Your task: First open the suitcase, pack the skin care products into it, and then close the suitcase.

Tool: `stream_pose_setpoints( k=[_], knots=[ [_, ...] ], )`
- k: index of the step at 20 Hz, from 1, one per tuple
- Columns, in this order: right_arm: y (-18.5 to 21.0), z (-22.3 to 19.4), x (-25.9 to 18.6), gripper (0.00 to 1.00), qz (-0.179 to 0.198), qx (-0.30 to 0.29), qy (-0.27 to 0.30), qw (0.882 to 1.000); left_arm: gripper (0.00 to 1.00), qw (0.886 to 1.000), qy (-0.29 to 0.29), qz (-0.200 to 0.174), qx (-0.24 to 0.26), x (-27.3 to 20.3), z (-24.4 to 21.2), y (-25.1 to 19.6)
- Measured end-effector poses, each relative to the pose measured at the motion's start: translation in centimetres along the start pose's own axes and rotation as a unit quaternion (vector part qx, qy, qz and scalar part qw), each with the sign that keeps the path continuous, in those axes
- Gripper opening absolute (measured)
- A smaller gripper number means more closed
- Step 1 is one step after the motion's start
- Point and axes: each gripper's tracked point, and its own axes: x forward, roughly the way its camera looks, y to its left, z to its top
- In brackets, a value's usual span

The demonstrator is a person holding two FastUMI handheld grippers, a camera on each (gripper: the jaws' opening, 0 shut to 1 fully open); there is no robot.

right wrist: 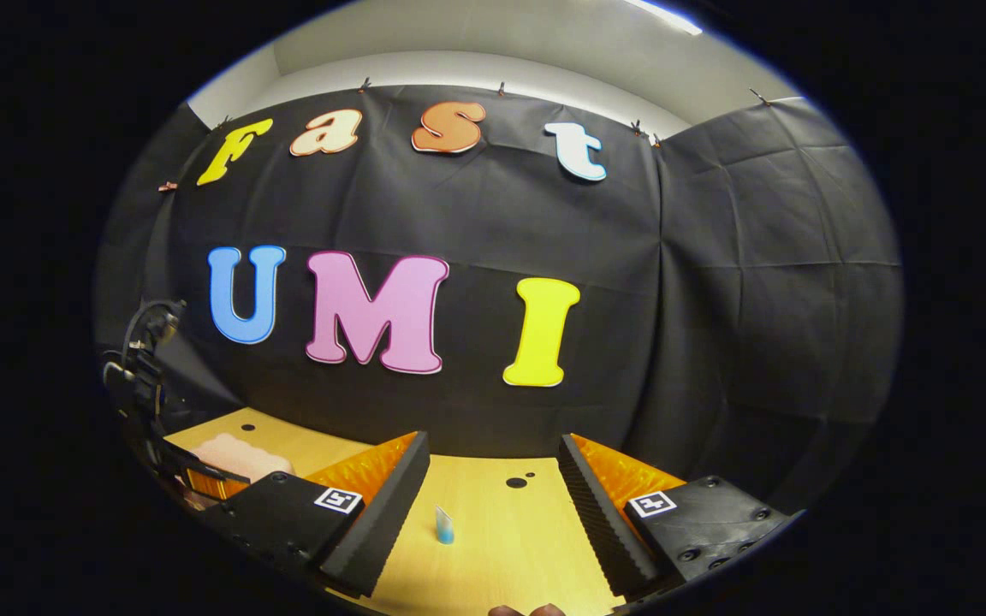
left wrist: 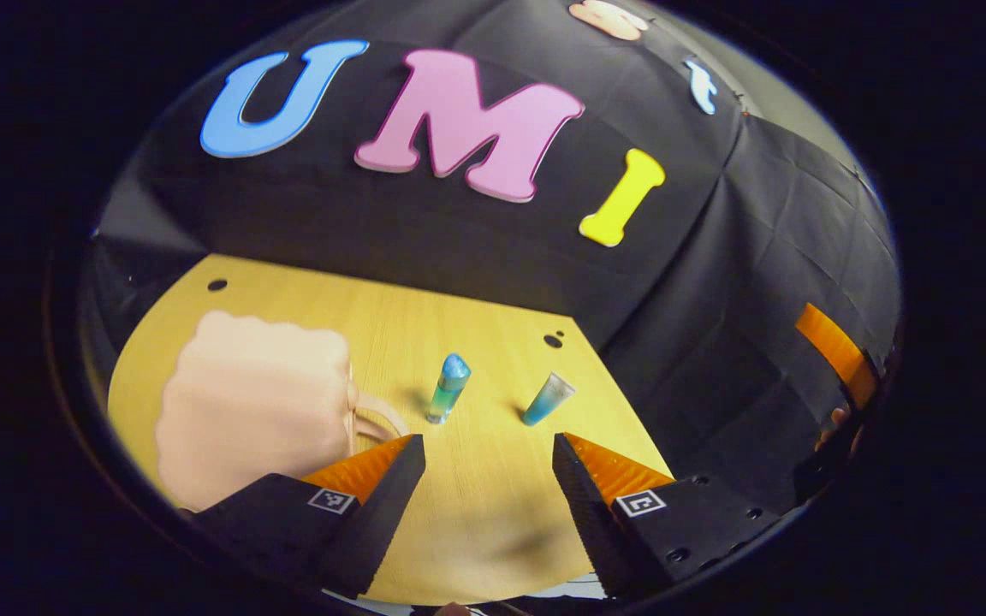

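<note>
A small pale pink suitcase (left wrist: 253, 402) lies closed on the left of the wooden table (left wrist: 476, 513), its handle (left wrist: 377, 421) pointing right. To its right stand a blue-green bottle (left wrist: 448, 389), upright, and a blue tube (left wrist: 549, 399), tilted. My left gripper (left wrist: 489, 462) hovers open just short of them, with nothing between its fingers. My right gripper (right wrist: 493, 466) is open too, held low over the table with the blue tube (right wrist: 443, 524) ahead between its fingers, apart from both. The suitcase (right wrist: 240, 456) shows at the left of the right gripper view.
Black cloth walls close the table at the back and right. Round holes (left wrist: 553, 340) mark the tabletop near its far edge. The other gripper (left wrist: 840, 355) shows at the right edge of the left gripper view, off the table. The left gripper's body (right wrist: 146, 385) hangs at the far left.
</note>
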Motion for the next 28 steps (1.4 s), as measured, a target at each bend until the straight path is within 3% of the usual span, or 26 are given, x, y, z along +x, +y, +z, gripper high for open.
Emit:
stream_pose_setpoints(
  k=[4, 8, 11, 18, 19, 20, 22, 28],
  knots=[
    [-3.2, -2.3, 1.1, 0.97, -0.014, 0.001, 0.022, 1.0, 0.95, 0.992, 0.109, 0.06, 0.002, 6.5, -2.6, 3.6],
    [-5.2, -3.1, 2.0, 0.97, -0.026, 0.006, 0.032, 0.999, 0.95, 0.976, 0.189, 0.105, -0.019, 10.2, -4.6, 5.6],
    [-5.7, -3.4, 2.4, 0.96, -0.029, -0.004, 0.033, 0.999, 0.92, 0.969, 0.206, 0.133, 0.017, 12.4, -4.8, 6.7],
    [-5.7, -4.1, 2.5, 0.96, -0.024, -0.001, 0.044, 0.999, 0.85, 0.958, 0.249, 0.145, -0.001, 14.6, -7.4, 7.3],
    [-5.8, -4.0, 2.5, 0.96, -0.025, -0.002, 0.043, 0.999, 0.82, 0.957, 0.254, 0.143, 0.0, 14.7, -7.7, 7.5],
    [-5.9, -4.1, 2.4, 0.96, -0.025, -0.001, 0.044, 0.999, 0.6, 0.953, 0.252, 0.167, 0.025, 14.2, -7.3, 8.9],
    [-6.0, -4.4, 2.2, 0.96, -0.025, -0.001, 0.048, 0.999, 0.18, 0.956, 0.248, 0.152, 0.043, 13.7, -6.7, 8.4],
    [-4.5, -4.7, 2.6, 0.96, 0.002, 0.004, 0.048, 0.999, 0.14, 0.965, 0.234, 0.108, 0.042, 7.8, -1.7, 6.6]
  ],
)
